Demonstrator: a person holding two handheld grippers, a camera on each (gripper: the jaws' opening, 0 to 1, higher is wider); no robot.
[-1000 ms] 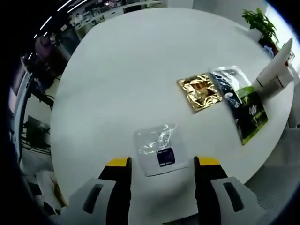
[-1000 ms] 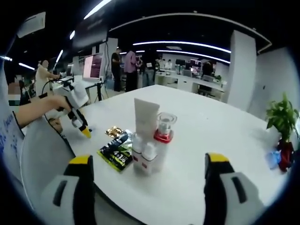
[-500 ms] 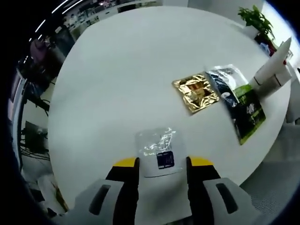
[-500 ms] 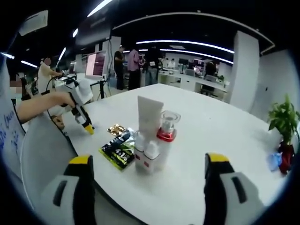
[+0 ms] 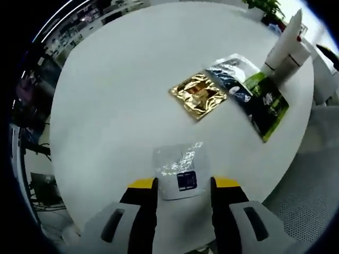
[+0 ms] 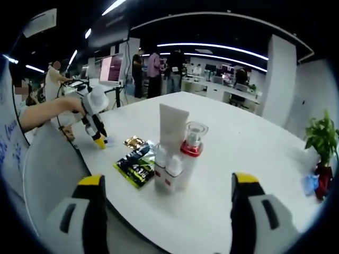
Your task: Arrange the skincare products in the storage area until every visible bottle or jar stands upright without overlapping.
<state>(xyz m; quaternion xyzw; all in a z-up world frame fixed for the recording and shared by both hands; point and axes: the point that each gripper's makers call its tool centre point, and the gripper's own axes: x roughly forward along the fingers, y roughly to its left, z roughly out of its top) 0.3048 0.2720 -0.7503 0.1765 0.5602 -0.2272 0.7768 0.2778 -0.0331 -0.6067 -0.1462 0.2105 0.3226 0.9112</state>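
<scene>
A clear sachet with a dark label (image 5: 181, 170) lies on the white round table (image 5: 116, 79), and my left gripper (image 5: 184, 183) is shut on its two side edges. Beyond it lie a gold sachet (image 5: 198, 95) and a green-and-black sachet (image 5: 249, 95). A white tube (image 5: 288, 37) stands upright at the far edge. In the right gripper view the tube (image 6: 173, 124), a clear-capped bottle with a red collar (image 6: 190, 151) and two small white bottles (image 6: 160, 166) stand together upright. My right gripper (image 6: 168, 180) is open wide, some way short of them. The left gripper (image 6: 98, 138) shows at the table's left.
The green-and-black sachet (image 6: 136, 165) and the gold sachet (image 6: 135, 141) lie flat left of the bottles. A potted plant (image 6: 320, 140) and a blue item (image 6: 310, 182) sit at the far right. A person's arm (image 6: 47, 112) reaches in from the left. People stand at desks behind.
The left jaws have narrowed onto the clear sachet's edges. The left view has swung, so the other sachets and tube sit further up and left. The right jaws are unchanged.
</scene>
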